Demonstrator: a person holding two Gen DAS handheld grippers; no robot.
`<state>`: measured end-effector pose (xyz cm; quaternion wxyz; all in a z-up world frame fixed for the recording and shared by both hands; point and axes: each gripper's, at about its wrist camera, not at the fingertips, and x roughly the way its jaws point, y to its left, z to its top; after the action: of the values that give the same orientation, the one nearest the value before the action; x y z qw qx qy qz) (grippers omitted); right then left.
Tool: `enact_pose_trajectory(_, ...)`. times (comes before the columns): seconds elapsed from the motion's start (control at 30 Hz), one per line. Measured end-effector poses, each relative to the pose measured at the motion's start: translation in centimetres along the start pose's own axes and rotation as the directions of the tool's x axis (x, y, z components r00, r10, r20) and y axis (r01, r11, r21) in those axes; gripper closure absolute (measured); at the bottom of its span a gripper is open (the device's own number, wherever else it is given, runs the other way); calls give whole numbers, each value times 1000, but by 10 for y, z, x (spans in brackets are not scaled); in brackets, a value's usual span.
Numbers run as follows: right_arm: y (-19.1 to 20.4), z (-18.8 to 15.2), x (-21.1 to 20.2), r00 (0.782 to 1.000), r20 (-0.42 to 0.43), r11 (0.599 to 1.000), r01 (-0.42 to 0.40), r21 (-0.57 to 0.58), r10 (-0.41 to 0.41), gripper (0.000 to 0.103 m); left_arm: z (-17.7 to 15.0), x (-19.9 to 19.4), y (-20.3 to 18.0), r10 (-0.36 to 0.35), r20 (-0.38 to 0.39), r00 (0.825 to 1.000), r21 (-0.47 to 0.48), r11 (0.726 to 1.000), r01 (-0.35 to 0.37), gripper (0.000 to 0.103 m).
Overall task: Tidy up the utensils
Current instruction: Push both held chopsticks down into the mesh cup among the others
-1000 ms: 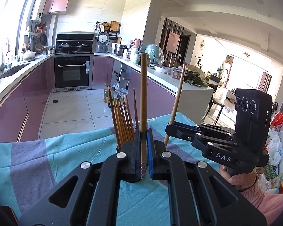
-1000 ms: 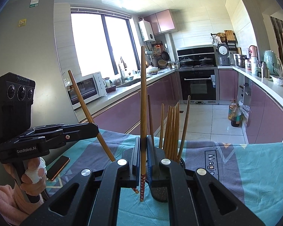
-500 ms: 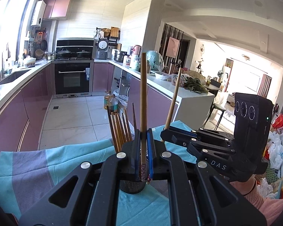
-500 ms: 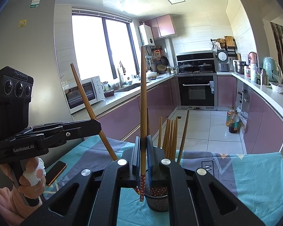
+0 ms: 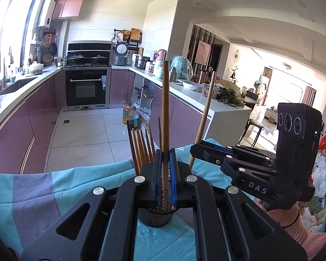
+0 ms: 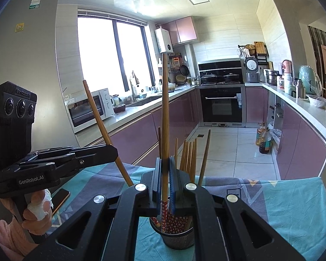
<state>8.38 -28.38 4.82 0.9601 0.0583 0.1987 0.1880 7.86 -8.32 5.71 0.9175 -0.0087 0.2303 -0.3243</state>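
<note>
My left gripper (image 5: 164, 174) is shut on an upright wooden chopstick (image 5: 165, 113). Its patterned lower end hangs at the mouth of a dark mesh holder cup (image 5: 155, 218). Several chopsticks (image 5: 141, 148) stand in that cup. My right gripper (image 6: 164, 180) is shut on a second upright chopstick (image 6: 165, 113), whose patterned end reaches into the same cup (image 6: 177, 238), beside the standing chopsticks (image 6: 189, 154). Each view also shows the other gripper from the side: the right gripper (image 5: 195, 150) with its chopstick (image 5: 203, 119), and the left gripper (image 6: 113, 152) with its tilted chopstick (image 6: 100, 124).
A teal and purple cloth (image 6: 282, 202) covers the table under the cup. A phone (image 6: 60, 196) lies on it by the person's left hand (image 6: 35, 215). Behind are purple kitchen cabinets, an oven (image 5: 87, 89) and a tiled floor.
The holder cup, mostly hidden behind the jaws a second ago, now shows below both grippers with the chopstick ends at its mouth. Both grips are unchanged.
</note>
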Motion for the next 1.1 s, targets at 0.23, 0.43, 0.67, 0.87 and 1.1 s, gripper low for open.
enact_pose_trajectory(0.23, -4, -1, 5, 1000, -8, 1000, 8, 14, -8, 97, -3, 4, -3, 2, -11, 1000, 5, 1000, -2, 96)
enact_pose_trajectory(0.43, -5, -1, 7, 1000, -13, 1000, 14, 20, -14, 97, -3, 6, -4, -4, -25, 1000, 7, 1000, 4, 96)
enact_pose_trajectory(0.67, -7, -2, 10, 1000, -18, 999, 21, 25, -20, 97, -1, 7, -2, -4, -37, 999, 8, 1000, 5, 95)
enact_pose_trajectory(0.87, -9, -5, 13, 999, -22, 999, 27, 24, -27, 97, 4, 9, 2, -3, -49, 999, 8, 1000, 3, 95)
enact_pose_trajectory(1.1, -11, -8, 18, 999, -32, 999, 31, 34, -30, 97, 5, 13, 5, 2, -65, 998, 6, 1000, -2, 95)
